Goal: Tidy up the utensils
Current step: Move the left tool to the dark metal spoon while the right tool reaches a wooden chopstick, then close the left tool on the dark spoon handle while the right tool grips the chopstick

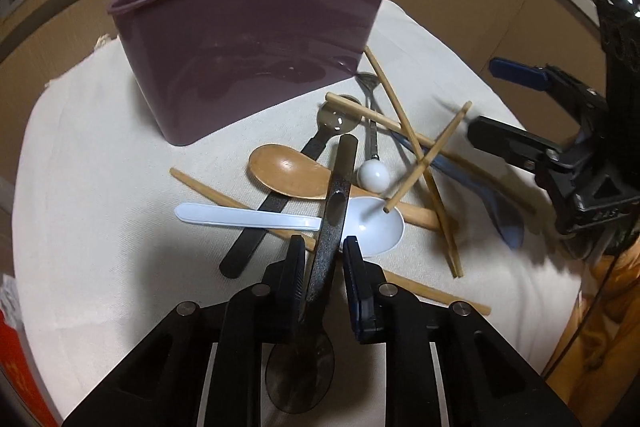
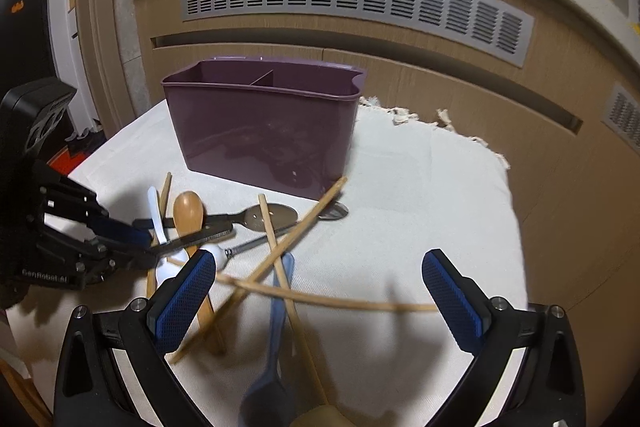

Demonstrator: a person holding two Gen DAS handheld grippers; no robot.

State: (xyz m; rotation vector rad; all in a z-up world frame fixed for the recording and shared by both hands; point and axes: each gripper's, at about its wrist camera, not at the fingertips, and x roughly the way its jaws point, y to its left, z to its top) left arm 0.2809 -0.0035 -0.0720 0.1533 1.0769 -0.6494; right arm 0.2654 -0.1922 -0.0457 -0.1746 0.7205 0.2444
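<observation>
A purple two-compartment utensil holder (image 1: 248,39) stands on a white cloth (image 1: 92,187); it also shows in the right wrist view (image 2: 264,131). My left gripper (image 1: 324,259) is shut on a black-handled spoon (image 1: 334,211), its bowl under the gripper, its handle raised over the pile. In the pile lie a wooden spoon (image 1: 288,171), a white plastic spoon (image 1: 360,223), another black-handled spoon (image 1: 256,227), a blue spoon (image 2: 276,331), a white-knobbed metal utensil (image 1: 373,175) and several wooden chopsticks (image 1: 408,131). My right gripper (image 2: 320,291) is open and empty above the chopsticks.
The cloth lies on a cushion before a brown cabinet with grey vents (image 2: 352,3). An orange object (image 1: 16,363) sits at the far left. The cloth's frayed edge (image 2: 404,115) lies behind the holder on the right.
</observation>
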